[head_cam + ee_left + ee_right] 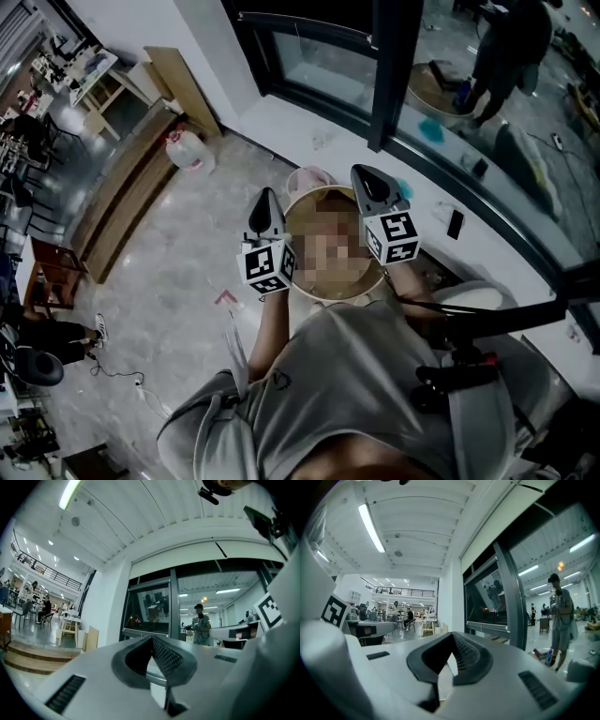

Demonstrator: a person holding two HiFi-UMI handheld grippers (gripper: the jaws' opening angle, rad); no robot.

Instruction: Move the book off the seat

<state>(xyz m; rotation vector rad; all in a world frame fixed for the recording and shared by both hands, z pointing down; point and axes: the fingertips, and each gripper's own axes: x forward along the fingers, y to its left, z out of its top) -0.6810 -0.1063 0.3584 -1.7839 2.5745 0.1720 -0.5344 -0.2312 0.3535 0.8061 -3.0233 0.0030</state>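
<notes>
From the head view I see both grippers held up in front of the person's chest, tips pointing away. My left gripper (266,201) is shut with nothing between its jaws, and so is my right gripper (371,181). Below and between them sits a round tan seat (302,221) with a pale rim; a mosaic patch covers its middle. No book shows in any view. In the left gripper view the left gripper (152,639) points at a dark window with its ribbed pads together. The right gripper (453,637) in its own view looks the same, shut and empty.
A dark window pillar (384,75) and white sill (309,131) run behind the seat. A white jug (187,150) stands by wooden steps (122,202) at the left. A grey office chair (487,375) is at the right. A person (560,616) stands beyond the glass.
</notes>
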